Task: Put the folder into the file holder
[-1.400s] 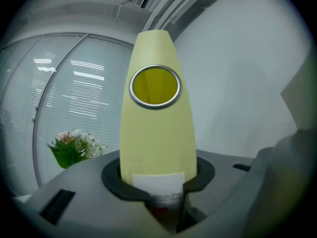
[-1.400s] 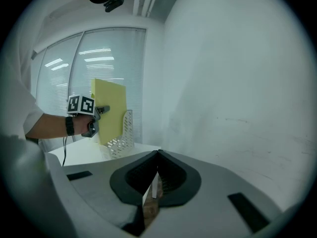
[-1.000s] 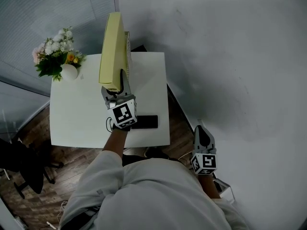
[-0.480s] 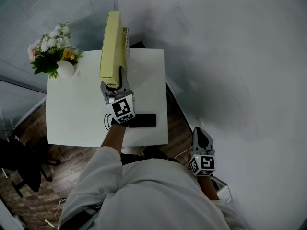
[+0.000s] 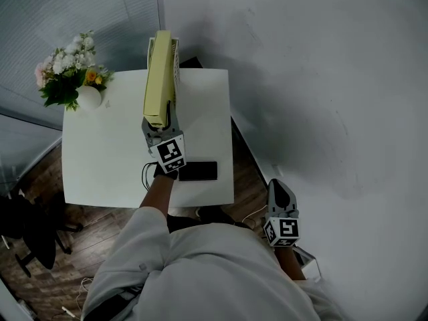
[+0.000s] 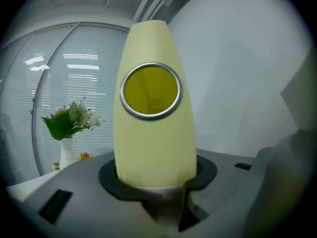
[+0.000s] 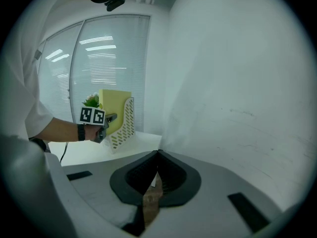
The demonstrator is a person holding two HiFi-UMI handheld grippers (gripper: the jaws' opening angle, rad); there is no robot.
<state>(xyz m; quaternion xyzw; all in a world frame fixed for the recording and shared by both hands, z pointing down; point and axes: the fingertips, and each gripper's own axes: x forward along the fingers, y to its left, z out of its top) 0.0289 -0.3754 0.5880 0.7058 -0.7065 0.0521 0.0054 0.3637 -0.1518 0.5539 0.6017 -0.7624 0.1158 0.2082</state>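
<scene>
- Folder (image 5: 158, 79): stiff, thick, probably light; best held low on its spine.
- Left gripper (image 5: 161, 124): jaws seem to grip that spine, and have just been opening.
- Right gripper (image 5: 281, 191): jaws closed, empty.

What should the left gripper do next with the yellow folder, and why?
Probably finish opening the jaws and draw the left gripper straight back. The yellow ring-binder folder stands upright and appears to be seated inside the white perforated file holder on the white table. The jaws, with the folder's spine between them, have just been opening.
</scene>
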